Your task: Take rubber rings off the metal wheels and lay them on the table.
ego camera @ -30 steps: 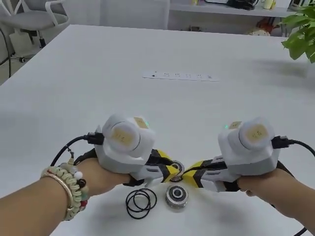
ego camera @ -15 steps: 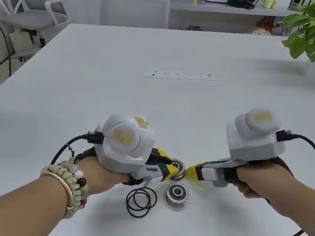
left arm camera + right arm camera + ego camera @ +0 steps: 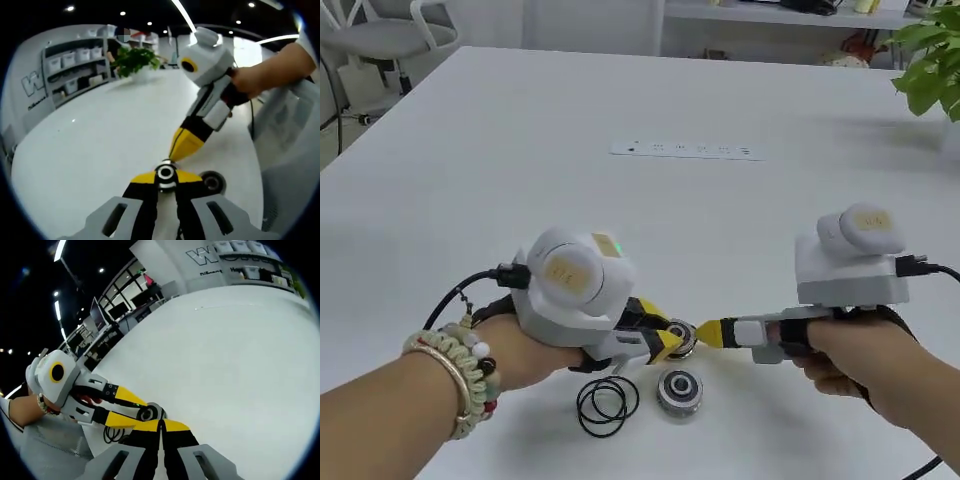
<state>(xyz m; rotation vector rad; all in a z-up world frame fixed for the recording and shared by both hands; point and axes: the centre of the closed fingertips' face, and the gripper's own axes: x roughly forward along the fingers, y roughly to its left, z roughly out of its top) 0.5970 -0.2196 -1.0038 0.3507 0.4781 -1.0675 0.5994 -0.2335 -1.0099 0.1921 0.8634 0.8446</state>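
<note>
Head view: small silver metal wheel [image 3: 680, 338] pinched in the left claw [image 3: 668, 341]; right claw [image 3: 706, 333] closed, yellow tip against it. Second metal wheel [image 3: 679, 390] and loose black rubber rings [image 3: 607, 402] lying on the white counter [image 3: 620, 220] just beside.
Left gripper view: jaws clamped on the wheel [image 3: 166, 175].
Right gripper view: jaws pressed together at the wheel [image 3: 148, 413].

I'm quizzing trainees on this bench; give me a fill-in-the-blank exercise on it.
The left gripper is shut on a small silver metal ___. The black rubber rings lie on the white ___. In the head view, a second metal wheel lies to the rings' ___.
Missing: wheel; table; right.
</note>
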